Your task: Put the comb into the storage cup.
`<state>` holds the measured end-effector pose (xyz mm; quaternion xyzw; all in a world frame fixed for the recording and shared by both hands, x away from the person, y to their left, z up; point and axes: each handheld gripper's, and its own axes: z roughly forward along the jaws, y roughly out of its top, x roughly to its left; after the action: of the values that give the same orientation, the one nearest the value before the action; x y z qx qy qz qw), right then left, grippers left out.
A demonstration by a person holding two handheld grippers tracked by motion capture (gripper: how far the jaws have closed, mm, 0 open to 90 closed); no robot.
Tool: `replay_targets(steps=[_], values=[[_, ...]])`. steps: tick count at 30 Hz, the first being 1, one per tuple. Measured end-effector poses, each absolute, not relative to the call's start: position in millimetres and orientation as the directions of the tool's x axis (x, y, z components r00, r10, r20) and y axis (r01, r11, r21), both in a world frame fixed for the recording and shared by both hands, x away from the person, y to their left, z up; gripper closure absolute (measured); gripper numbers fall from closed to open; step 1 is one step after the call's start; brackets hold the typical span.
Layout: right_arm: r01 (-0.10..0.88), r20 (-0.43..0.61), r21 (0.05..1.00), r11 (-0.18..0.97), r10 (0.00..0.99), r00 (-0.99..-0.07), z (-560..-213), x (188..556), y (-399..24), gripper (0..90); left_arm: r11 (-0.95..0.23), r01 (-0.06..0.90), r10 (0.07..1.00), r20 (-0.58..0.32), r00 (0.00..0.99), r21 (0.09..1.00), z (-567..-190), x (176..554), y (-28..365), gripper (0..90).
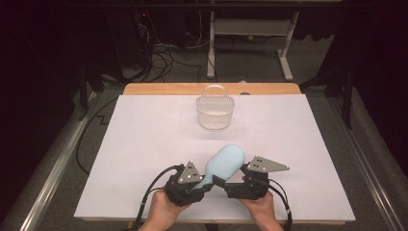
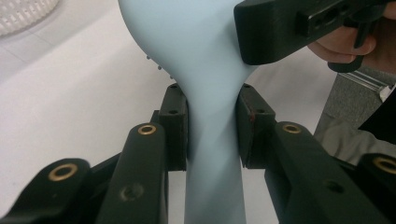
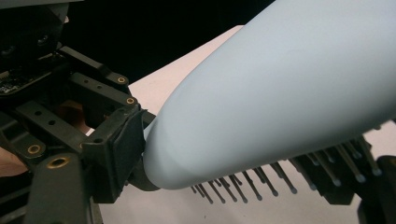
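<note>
1. Your left tongs are clamped on the narrow handle of the pale blue hairbrush; in the left gripper view both pads press flat against the neck just below where it widens into the head.

2. The hairbrush sits near the front edge of the counter, between your two hands, its head angled away from you toward the clear ribbed basket, which stands well apart at the far side.

3. Your right tongs stand wide around the head of the brush. I judge they are not gripping it: one jaw lies close to the smooth back, the other sits down among the bristles, and no firm squeeze shows.

4. Expect a light, rigid plastic body. The rounded back looks smooth and glossy, so it will likely slip under a pad.

5. The bristles are thin pins with ball tips; they would bend and give a poor hold.

6. Keep your hold on the handle neck, where the sides are narrow and nearly parallel.
</note>
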<state>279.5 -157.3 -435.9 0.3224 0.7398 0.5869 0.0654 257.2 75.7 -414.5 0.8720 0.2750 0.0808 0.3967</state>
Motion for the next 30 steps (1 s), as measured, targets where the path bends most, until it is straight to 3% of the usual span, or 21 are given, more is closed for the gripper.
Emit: replay_targets(steps=[15,30], values=[[0.452,0.329,0.885,0.115,0.533,-0.78,-431.0,285.1,-159.3,33.1,-0.558,0.421,0.546,-0.066,0.835,0.716,-414.9,262.2,75.9,67.1],[0.502,0.436,0.863,0.055,0.421,-0.796,-418.1,292.3,-162.0,52.4,-0.556,0.398,0.536,-0.051,0.842,0.73,-411.7,261.1,80.2,67.0]])
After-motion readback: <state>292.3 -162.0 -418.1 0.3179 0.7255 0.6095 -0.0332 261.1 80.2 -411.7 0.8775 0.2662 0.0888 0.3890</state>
